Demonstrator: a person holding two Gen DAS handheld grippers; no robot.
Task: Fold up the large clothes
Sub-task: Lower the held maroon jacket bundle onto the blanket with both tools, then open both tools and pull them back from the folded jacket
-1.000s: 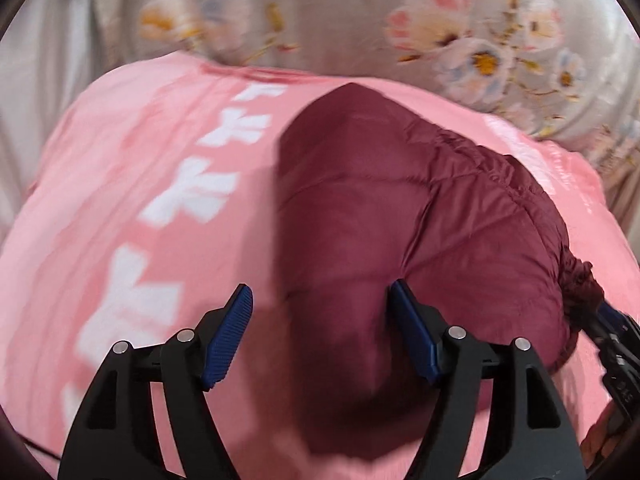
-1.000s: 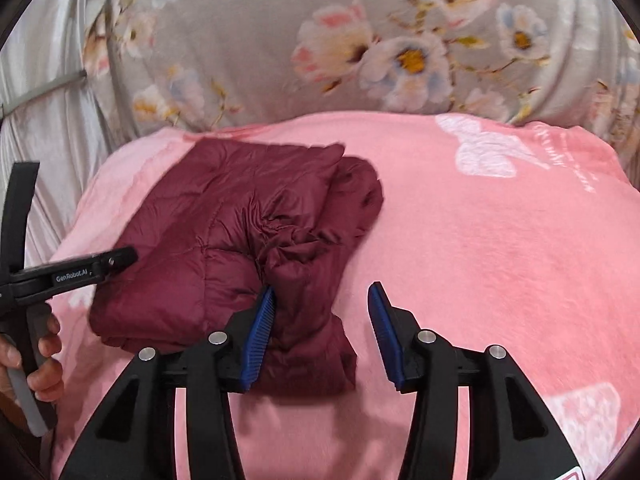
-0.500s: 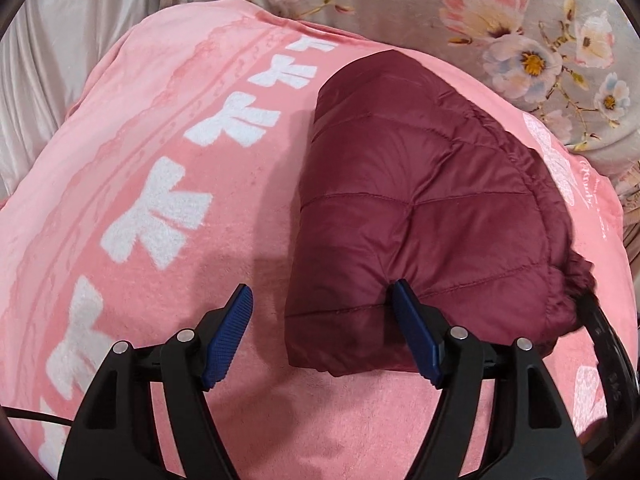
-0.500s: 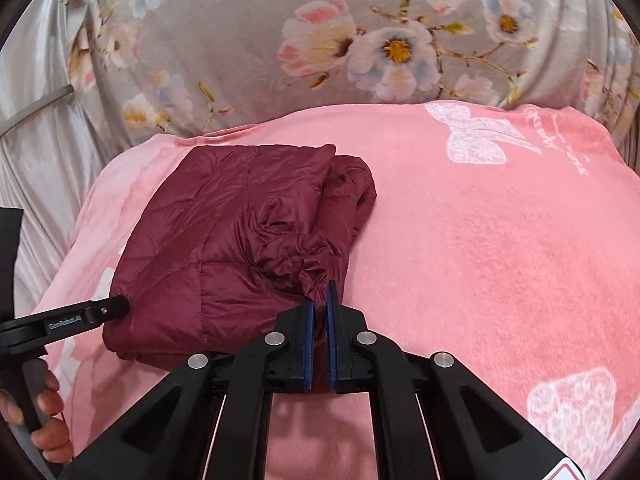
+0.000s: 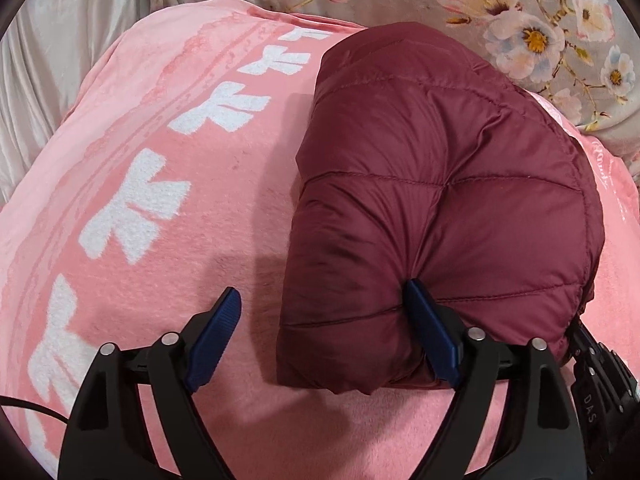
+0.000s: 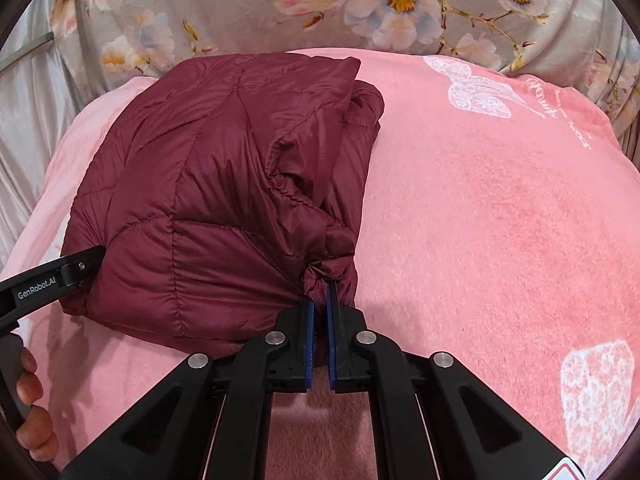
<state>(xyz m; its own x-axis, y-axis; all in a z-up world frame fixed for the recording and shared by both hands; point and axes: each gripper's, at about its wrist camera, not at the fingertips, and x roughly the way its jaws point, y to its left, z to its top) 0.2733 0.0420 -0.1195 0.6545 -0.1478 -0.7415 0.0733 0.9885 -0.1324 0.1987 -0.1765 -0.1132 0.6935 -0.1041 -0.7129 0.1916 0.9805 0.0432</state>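
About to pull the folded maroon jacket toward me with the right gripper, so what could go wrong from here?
1. The right gripper is shut on only a small bunched tuck of the maroon quilted puffer jacket; slick fabric may slip out.
2. The left gripper is open, one finger pressing the jacket's edge; pulling could unroll the fold.
3. The pink fleece blanket could drag along and wrinkle.

Blanket (image 6: pixel 500 220) right of jacket (image 6: pixel 224 184) open; floral fabric (image 6: pixel 248 12) blocks behind.

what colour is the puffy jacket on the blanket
Dark maroon, with quilted stitching. The jacket shows best in the right wrist view.
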